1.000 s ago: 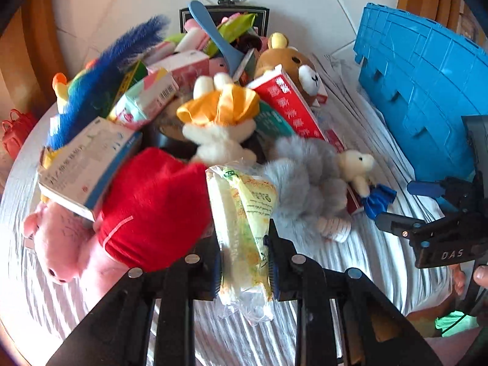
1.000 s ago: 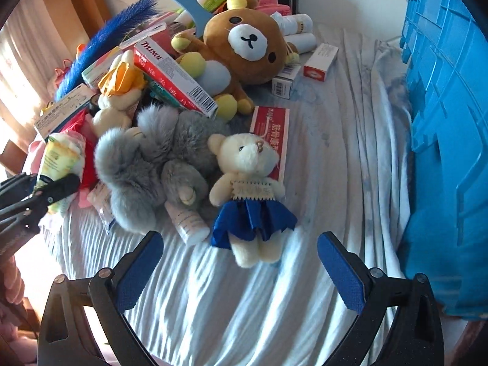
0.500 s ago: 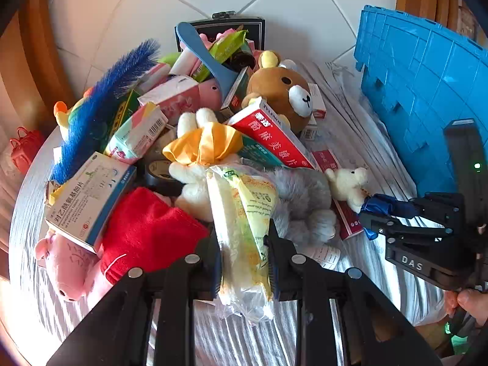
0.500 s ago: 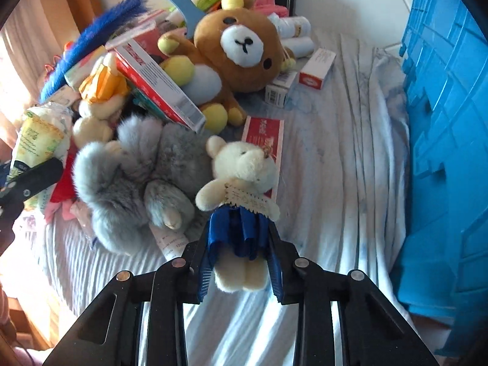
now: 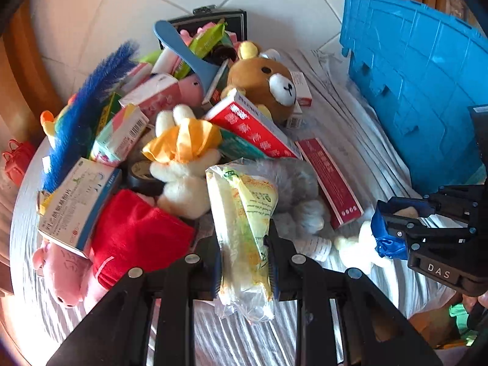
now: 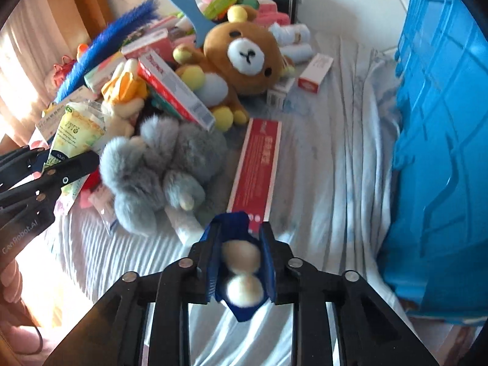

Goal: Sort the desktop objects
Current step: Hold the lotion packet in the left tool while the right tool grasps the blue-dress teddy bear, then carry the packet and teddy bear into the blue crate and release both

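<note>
Right wrist view showed our right gripper (image 6: 241,262) clamped on the little bear in the blue dress (image 6: 242,270), now lifted off the sheet where a second ago it lay. Our left gripper (image 5: 244,262) still pinched the snack packet (image 5: 244,213) above the pile; we judged both ready for the blue crate (image 6: 442,152).
</note>
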Demonstrator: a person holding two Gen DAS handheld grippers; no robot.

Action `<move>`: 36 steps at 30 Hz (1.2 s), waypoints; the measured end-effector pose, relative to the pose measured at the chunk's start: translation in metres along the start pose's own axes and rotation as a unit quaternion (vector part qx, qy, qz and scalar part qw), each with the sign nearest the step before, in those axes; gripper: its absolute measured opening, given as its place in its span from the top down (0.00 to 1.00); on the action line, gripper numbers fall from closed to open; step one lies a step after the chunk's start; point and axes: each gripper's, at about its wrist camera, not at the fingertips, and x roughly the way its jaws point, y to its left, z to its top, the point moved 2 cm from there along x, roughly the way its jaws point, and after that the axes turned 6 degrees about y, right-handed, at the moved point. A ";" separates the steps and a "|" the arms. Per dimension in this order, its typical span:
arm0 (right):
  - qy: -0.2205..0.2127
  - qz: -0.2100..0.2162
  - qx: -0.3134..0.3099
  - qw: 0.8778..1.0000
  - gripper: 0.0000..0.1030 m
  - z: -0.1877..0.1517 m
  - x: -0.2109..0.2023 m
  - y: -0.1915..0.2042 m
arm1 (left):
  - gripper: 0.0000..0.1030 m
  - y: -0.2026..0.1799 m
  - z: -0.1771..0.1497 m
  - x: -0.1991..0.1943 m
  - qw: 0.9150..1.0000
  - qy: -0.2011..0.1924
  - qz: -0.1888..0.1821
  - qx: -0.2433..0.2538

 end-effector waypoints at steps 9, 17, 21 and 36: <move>0.047 0.032 0.012 0.998 0.49 -0.024 0.021 0.003 | 0.78 -0.018 -0.016 0.029 0.998 0.052 -0.034 0.012; 0.030 0.019 -0.017 0.999 0.76 -0.027 0.007 0.019 | 0.78 -0.016 -0.005 0.004 1.000 0.009 -0.026 0.015; -0.045 0.016 -0.021 0.999 0.76 -0.005 -0.042 0.022 | 0.78 -0.016 0.014 -0.027 0.999 -0.045 -0.019 0.013; -0.331 -0.082 0.006 0.940 0.76 0.049 -0.254 -0.013 | 0.78 -0.071 0.103 -0.152 0.971 -0.222 -0.050 0.066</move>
